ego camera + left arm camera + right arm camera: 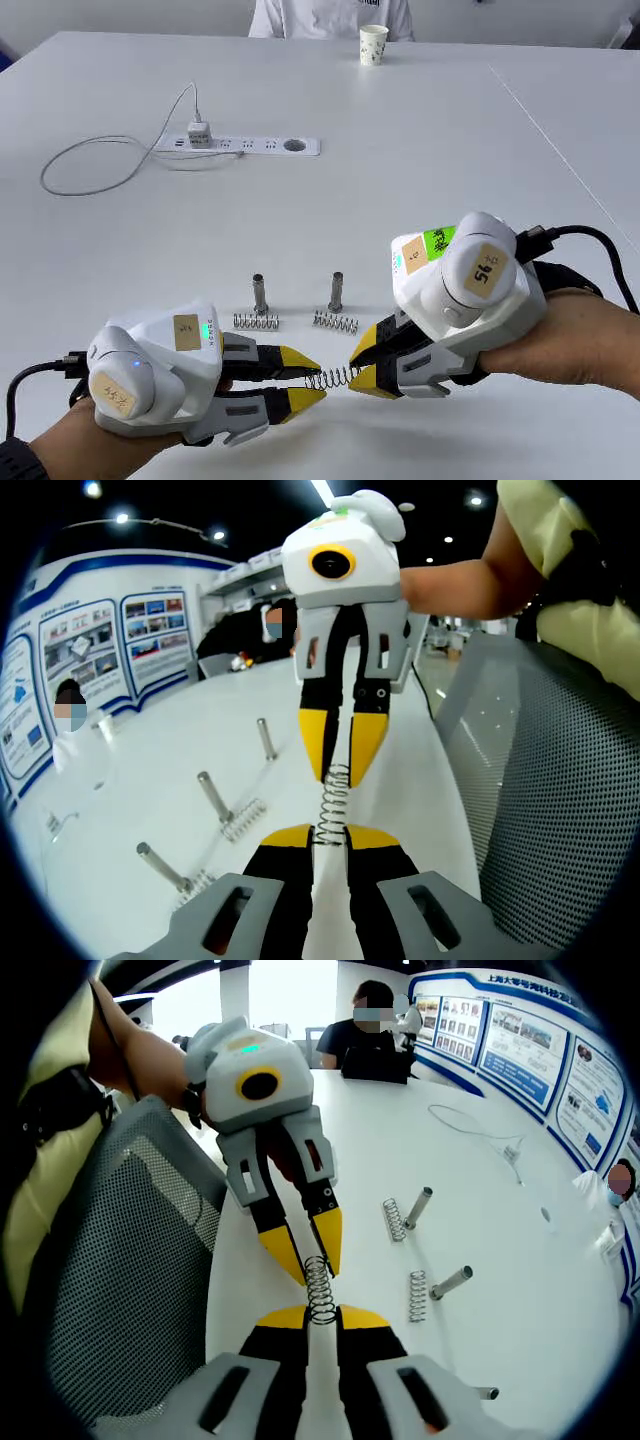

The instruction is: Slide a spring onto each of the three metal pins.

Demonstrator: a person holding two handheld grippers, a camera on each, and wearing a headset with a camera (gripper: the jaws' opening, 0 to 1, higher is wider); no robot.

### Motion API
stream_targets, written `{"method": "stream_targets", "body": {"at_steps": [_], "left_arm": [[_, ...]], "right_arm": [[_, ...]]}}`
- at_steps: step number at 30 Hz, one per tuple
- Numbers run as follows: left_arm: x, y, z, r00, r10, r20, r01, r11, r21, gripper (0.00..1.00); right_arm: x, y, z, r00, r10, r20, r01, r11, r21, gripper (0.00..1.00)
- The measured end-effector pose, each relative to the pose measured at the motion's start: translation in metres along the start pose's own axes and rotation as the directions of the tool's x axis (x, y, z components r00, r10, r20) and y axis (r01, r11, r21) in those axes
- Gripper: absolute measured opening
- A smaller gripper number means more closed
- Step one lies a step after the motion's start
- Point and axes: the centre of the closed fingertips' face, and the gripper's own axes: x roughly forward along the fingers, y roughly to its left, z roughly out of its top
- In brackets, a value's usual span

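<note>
Since both sets of jaws are squeezed nearly together, my left gripper (318, 381) and right gripper (354, 372) each pinch one end of one spring (332, 377), held between them. I count three pins (212, 795) upright on the bench (420, 150), plus two loose springs (256, 321) lying beside them.

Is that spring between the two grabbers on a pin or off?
Off. The spring spans between the left gripper and the right gripper, one end pinched in each, apart from the bare upright pins.
</note>
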Motion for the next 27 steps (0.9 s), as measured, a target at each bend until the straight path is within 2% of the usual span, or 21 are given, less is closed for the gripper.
{"method": "stream_targets", "body": {"at_steps": [10,27], "left_arm": [[0.0,-0.001,0.001,1.0,0.0,0.004,0.0,1.0,0.003,0.12],[0.0,0.001,0.004,0.9998,0.006,0.02,-0.006,1.0,-0.004,0.12]], "right_arm": [[-0.005,0.001,0.018,0.9991,-0.006,0.043,0.006,1.0,-0.016,0.11],[-0.004,0.001,0.038,0.9944,-0.009,0.105,0.011,1.0,-0.019,0.11]]}}
